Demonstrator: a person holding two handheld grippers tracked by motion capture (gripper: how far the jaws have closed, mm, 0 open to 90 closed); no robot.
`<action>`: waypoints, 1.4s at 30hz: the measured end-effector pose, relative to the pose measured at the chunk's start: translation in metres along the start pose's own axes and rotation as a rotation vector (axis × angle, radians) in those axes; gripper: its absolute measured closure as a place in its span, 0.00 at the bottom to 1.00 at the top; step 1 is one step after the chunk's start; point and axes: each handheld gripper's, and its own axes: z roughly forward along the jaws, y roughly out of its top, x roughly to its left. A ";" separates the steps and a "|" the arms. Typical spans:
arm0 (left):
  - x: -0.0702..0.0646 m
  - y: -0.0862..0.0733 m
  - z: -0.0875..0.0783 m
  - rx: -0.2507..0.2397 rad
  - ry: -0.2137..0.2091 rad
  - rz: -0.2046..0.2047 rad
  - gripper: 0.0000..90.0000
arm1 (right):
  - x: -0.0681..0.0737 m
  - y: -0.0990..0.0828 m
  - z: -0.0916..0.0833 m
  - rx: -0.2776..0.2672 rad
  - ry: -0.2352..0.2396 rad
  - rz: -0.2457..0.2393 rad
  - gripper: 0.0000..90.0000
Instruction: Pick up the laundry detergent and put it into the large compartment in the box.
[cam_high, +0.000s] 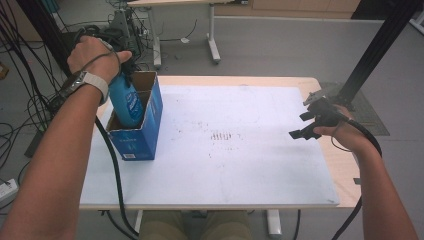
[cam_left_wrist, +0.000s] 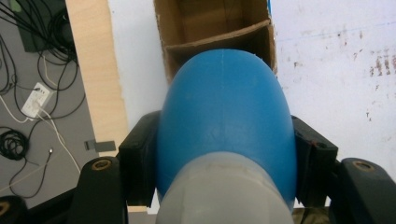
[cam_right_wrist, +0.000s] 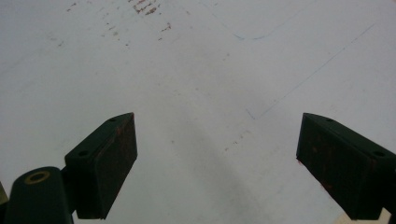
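Room: grey floor, cable tangle on the floor (cam_high: 20, 107) beyond the left tongs, a second desk's legs (cam_high: 212, 42) at the back, black post (cam_high: 380, 47) behind the right tongs.
Worktop: wooden worktop (cam_high: 327, 165) under a white sheet (cam_high: 235, 145); brown smudges (cam_high: 222, 135) mid-sheet, between the two tongs.
Box: blue cardboard box (cam_high: 142, 135), open top, brown inside, standing at the sheet's left edge, directly under the left tongs. A cardboard divider (cam_left_wrist: 219, 37) splits it into compartments, seen in the left gripper view.
Bottle: blue bottle (cam_high: 126, 102) with a grey neck (cam_left_wrist: 219, 186), upright to slightly tilted, lower part inside the box, upper part sticking out above the rim. It sits in the compartment nearer the person; whether the base touches the box floor I cannot tell.
Left tongs: left tongs (cam_left_wrist: 224, 154) clamped on the bottle's shoulder, one black pad (cam_left_wrist: 140, 158) pressed to each side of the blue body, pointing down into the box. Hand wrapped over the top in the high view, watch on the wrist (cam_high: 92, 80).
Right tongs: right tongs (cam_right_wrist: 217, 163) spread wide, nothing between the pads (cam_right_wrist: 109, 163), bare white sheet beneath. In the high view they hang over the sheet's right edge, well apart from box and bottle.
Cables: black cable (cam_high: 112, 165) runs from the left tongs down past the box's near side; another loops off the right wrist.
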 end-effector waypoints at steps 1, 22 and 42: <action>0.000 -0.001 0.001 -0.006 -0.001 -0.002 0.42 | 0.000 0.000 0.000 0.001 0.000 -0.001 0.14; -0.001 -0.001 0.026 0.000 0.007 0.010 0.42 | 0.002 -0.004 0.002 0.003 -0.001 0.008 0.14; -0.001 0.001 0.050 0.005 0.001 0.012 0.42 | 0.001 -0.005 0.005 0.010 0.003 0.014 0.14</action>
